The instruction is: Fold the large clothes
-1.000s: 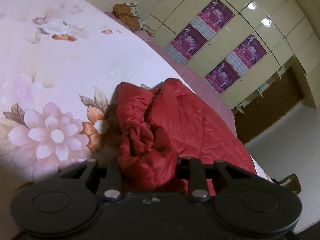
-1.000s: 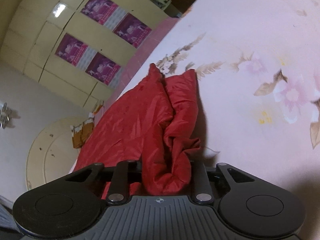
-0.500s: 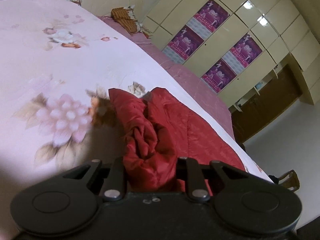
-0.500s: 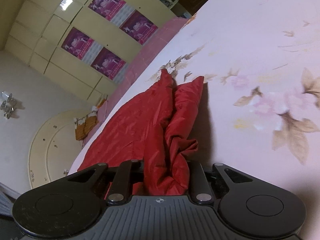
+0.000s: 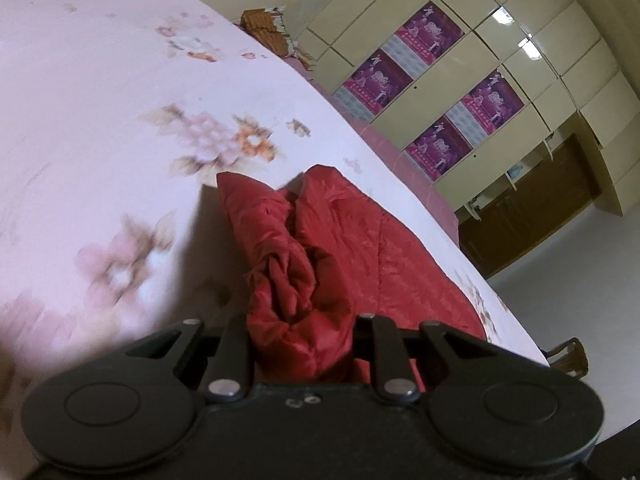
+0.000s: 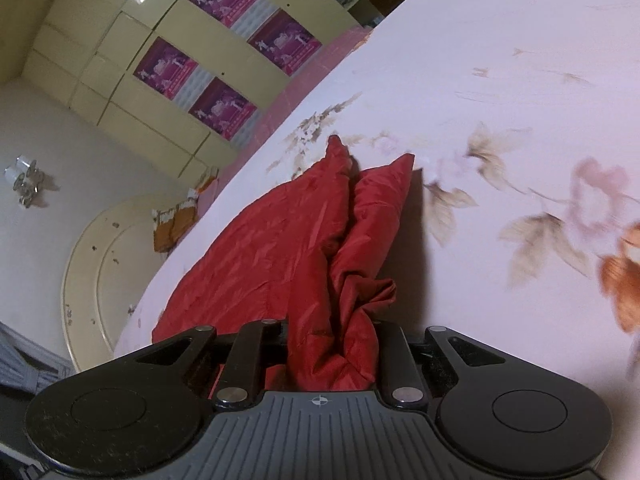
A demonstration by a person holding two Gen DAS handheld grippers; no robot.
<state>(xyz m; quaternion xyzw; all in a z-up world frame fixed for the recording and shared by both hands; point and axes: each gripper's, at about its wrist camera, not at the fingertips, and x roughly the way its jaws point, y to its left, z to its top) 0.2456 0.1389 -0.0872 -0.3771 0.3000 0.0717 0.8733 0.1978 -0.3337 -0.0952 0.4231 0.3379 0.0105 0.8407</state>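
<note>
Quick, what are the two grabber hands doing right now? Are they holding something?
Left gripper: closed on a bunched edge of the red garment.
Right gripper: closed on another bunched edge of the same red garment.

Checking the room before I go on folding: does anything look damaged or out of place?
The cream headboard is chipped and peeling along its edge. The red garment is bunched in both grippers, as expected mid-fold.
</note>
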